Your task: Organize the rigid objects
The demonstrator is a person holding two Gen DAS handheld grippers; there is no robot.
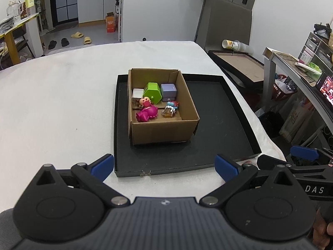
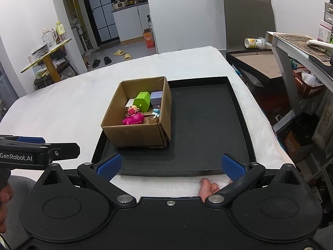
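Nearest you, at six o'clock, your left gripper [image 1: 164,166] and right gripper [image 2: 170,165] hung spread wide, holding nothing. Beyond them the black tray [image 1: 218,112] lay otherwise bare; at twelve o'clock the cardboard box [image 1: 164,130] held every toy, so sorting looked finished.

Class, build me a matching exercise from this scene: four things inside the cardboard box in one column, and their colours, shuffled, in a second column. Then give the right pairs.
Things:
1. doll
2. hexagonal container
3. cube-shaped box with rounded corners
4. small box in the far left corner

Colours:
A. lavender
B. white
C. bright green
D. magenta

Pairs: 1-D, 2-C, 3-A, 4-B

All four lie inside the cardboard box, which stands in the black tray.
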